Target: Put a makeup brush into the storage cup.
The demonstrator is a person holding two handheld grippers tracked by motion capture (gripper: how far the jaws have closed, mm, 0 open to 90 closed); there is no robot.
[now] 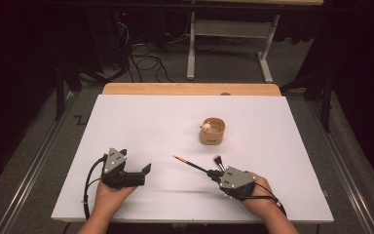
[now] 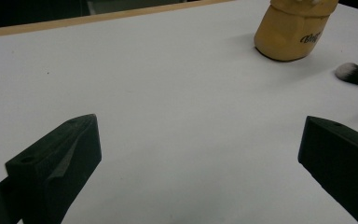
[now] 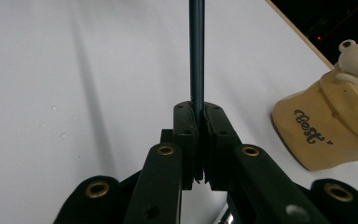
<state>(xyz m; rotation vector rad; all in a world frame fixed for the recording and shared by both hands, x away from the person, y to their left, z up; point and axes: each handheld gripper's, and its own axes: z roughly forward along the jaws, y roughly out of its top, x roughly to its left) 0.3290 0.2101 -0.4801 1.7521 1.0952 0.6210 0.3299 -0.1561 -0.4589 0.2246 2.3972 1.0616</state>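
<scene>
Brush (image 1: 191, 164) clamped in right hand-held gripper (image 1: 213, 174); left hand-held gripper (image 1: 145, 174) spread wide, empty.

Matt white table top (image 1: 141, 122), glossy tan ceramic holder (image 1: 213, 131).

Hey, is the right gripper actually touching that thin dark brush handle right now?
Touching. The right gripper view shows the right gripper with its jaws closed on the brush handle, the thin dark rod pinched between the pads and running straight out past them.
</scene>
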